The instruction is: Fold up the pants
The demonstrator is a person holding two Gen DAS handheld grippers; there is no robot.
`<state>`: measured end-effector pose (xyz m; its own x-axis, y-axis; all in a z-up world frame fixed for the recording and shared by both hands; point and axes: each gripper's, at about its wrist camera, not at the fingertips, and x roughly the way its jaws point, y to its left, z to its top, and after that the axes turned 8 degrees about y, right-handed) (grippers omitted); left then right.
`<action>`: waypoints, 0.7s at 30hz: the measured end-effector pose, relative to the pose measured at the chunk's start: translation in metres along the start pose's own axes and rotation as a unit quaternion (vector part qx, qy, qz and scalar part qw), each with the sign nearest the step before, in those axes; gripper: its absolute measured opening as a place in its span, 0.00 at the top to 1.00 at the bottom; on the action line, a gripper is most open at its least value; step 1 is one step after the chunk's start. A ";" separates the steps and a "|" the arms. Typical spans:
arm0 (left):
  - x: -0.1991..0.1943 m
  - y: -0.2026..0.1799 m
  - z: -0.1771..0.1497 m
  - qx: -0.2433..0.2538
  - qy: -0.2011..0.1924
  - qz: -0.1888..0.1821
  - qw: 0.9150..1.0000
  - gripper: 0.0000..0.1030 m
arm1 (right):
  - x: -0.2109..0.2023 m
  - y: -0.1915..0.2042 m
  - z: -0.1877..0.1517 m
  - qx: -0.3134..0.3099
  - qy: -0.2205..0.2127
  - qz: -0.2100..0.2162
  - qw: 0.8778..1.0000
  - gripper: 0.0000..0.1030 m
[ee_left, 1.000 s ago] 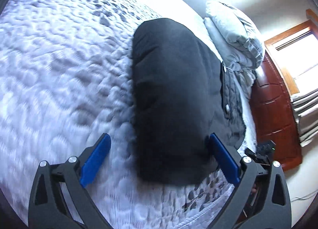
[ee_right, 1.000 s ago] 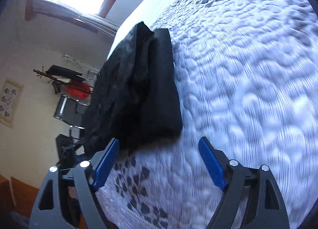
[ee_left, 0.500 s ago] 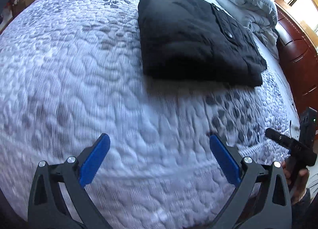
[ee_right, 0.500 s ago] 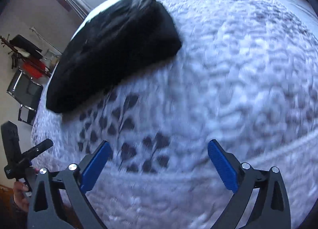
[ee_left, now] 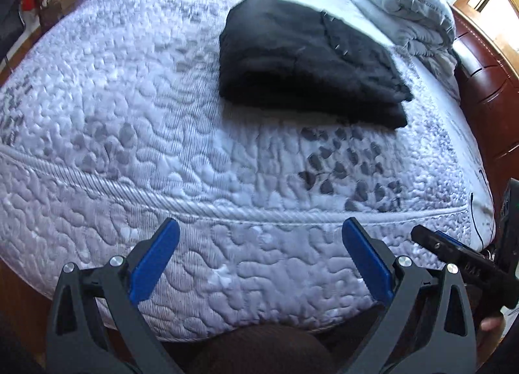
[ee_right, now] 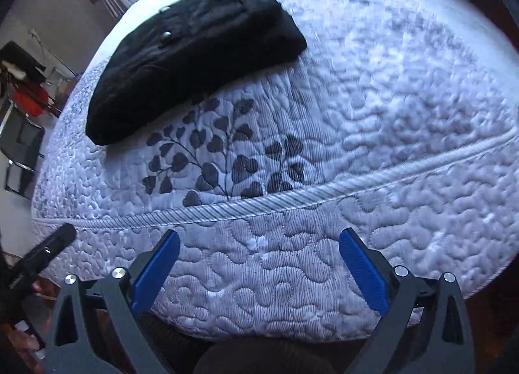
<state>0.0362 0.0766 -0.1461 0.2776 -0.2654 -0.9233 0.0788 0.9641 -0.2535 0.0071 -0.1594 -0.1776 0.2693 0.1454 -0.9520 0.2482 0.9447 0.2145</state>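
Observation:
The black pants (ee_left: 308, 62) lie folded into a thick rectangle on the quilted white mattress (ee_left: 129, 108), well back from its near edge. In the right wrist view the same pants (ee_right: 191, 56) show a metal button on top. My left gripper (ee_left: 261, 244) hangs open over the mattress's front side, nothing between its blue pads. My right gripper (ee_right: 259, 249) is likewise open and empty, in front of the mattress edge. Both are far from the pants. The right gripper's body (ee_left: 460, 260) shows at the right of the left wrist view.
Folded grey bedding (ee_left: 402, 7) sits behind the pants near a dark red wooden headboard (ee_left: 486, 82). A chair (ee_right: 19, 150) and red items (ee_right: 32, 98) stand beside the bed at left. A leaf pattern (ee_right: 223, 160) marks the mattress near its piped edge.
Both grippers have drawn back from the pants to beyond the mattress's front edge. The pants stay folded on the bed, now farther off in both views.

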 end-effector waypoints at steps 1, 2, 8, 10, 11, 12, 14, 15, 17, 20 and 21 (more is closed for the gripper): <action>-0.006 -0.004 0.000 0.005 -0.006 0.004 1.000 0.03 | -0.008 0.006 0.000 -0.008 -0.009 -0.010 1.000 0.04; -0.012 -0.008 0.001 0.010 -0.013 0.006 1.000 0.03 | -0.016 0.010 -0.001 -0.016 -0.020 -0.016 1.000 0.04; -0.062 -0.026 0.003 0.026 -0.072 0.010 0.997 0.03 | -0.058 0.027 0.000 -0.040 -0.066 -0.029 0.997 0.04; -0.077 -0.030 0.003 0.029 -0.088 0.010 0.996 0.03 | -0.072 0.031 -0.001 -0.041 -0.078 -0.028 0.996 0.04; -0.081 -0.032 0.003 0.030 -0.091 0.009 0.995 0.03 | -0.079 0.033 -0.002 -0.042 -0.085 -0.028 0.995 0.04; -0.087 -0.033 0.002 0.032 -0.096 0.006 0.995 0.03 | -0.085 0.035 -0.002 -0.043 -0.089 -0.027 0.995 0.04; -0.098 -0.033 0.001 0.034 -0.106 0.007 0.994 0.03 | -0.093 0.040 -0.003 -0.046 -0.097 -0.026 0.994 0.04; -0.102 -0.033 0.001 0.035 -0.109 0.009 0.993 0.03 | -0.097 0.042 -0.004 -0.048 -0.099 -0.026 0.994 0.04; -0.110 -0.034 -0.001 0.039 -0.116 0.016 0.992 0.03 | -0.106 0.047 -0.006 -0.051 -0.103 -0.034 0.993 0.04; -0.118 -0.036 -0.003 0.050 -0.123 0.030 0.991 0.03 | -0.115 0.052 -0.008 -0.059 -0.111 -0.036 0.991 0.04; -0.122 -0.037 -0.004 0.054 -0.127 0.038 0.990 0.03 | -0.118 0.054 -0.009 -0.060 -0.113 -0.038 0.991 0.04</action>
<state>-0.0040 0.0736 -0.0257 0.5180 -0.1975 -0.8323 0.1473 0.9790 -0.1406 -0.0199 -0.1230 -0.0557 0.4598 0.0153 -0.8879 0.1676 0.9804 0.1037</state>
